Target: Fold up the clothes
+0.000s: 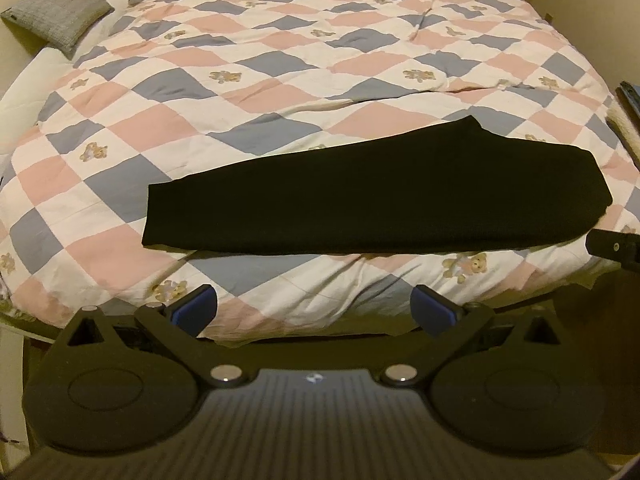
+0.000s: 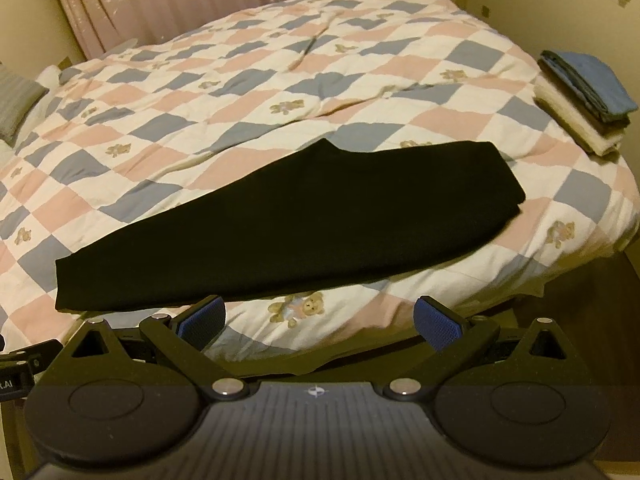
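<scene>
A black garment (image 1: 320, 200) lies folded lengthwise into a long strip across the near part of the bed, narrower at its left end. The right wrist view shows the same black garment (image 2: 280, 224) from further right. My left gripper (image 1: 316, 306) hovers over the bed's near edge, open, its blue pads (image 1: 194, 308) wide apart and holding nothing, a short way in front of the strip. My right gripper (image 2: 318, 320) is open too, and its left pad (image 2: 202, 318) sits just below the strip's near edge. Part of the right gripper (image 1: 614, 246) shows at the frame's right edge.
The bed is covered by a pink, blue and white checked quilt (image 1: 280, 60) with teddy bears. A stack of folded clothes (image 2: 588, 96), blue on top, sits at the bed's right edge. A grey pillow (image 1: 56, 20) lies far left. Pink curtains (image 2: 160, 4) hang behind.
</scene>
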`<state>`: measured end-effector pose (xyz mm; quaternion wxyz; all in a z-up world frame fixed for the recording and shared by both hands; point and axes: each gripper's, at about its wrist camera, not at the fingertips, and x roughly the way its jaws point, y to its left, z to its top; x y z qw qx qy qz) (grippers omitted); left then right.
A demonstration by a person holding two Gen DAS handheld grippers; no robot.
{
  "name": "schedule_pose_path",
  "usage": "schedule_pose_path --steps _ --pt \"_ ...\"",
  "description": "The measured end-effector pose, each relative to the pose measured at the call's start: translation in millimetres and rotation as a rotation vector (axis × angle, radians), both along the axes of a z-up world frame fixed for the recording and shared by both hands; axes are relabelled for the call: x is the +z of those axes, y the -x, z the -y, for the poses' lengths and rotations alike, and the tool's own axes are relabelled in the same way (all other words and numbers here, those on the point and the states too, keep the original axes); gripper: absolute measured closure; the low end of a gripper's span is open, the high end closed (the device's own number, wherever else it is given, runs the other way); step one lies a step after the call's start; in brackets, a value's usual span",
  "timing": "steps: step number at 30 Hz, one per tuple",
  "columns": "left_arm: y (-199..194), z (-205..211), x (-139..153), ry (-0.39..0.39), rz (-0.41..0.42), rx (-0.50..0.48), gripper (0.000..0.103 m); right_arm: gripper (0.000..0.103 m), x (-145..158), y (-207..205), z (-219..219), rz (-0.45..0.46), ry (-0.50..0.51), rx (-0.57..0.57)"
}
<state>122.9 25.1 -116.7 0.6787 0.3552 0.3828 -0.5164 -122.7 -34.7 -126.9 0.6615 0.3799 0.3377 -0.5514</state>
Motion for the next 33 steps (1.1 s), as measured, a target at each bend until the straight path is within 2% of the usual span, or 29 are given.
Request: schedule_pose_path --steps 8,17,20,23,26,30,33 --pt "-10.8 -2.3 -7.3 0.01 0.022 -0.019 0.001 0.0 -7.8 -1.1 14.4 0.005 -0.009 0.03" --pt "-94.4 -1.6 -25.5 0.029 -0.044 -0.009 0.002 0.0 -9.5 -9.9 25.4 0.01 0.058 0.026" --pt "-130.9 10.1 -29.3 0.045 -0.051 -0.061 0.004 0.0 -10.6 -18.5 26.5 -0.004 0.106 0.027" --pt "-171.2 29.5 -34.1 0.054 -0.044 -0.157 0.007 0.0 -12.5 -34.0 26.0 -0.029 0.177 0.033" --pt "-212.9 56.0 -43.8 0.035 -0.049 -0.278 0.013 0.0 -19.9 -63.0 27.0 -0.103 0.241 0.022" --pt "-269.2 83.6 -65.1 -0.03 -0.104 -0.395 0.02 0.0 -44.0 -111.7 30.5 -0.163 0.204 -0.045" --pt "-312.9 99.9 -83.3 -0.088 -0.164 -0.462 0.019 0.002 -62.1 -156.2 27.4 -0.109 0.115 -0.103"
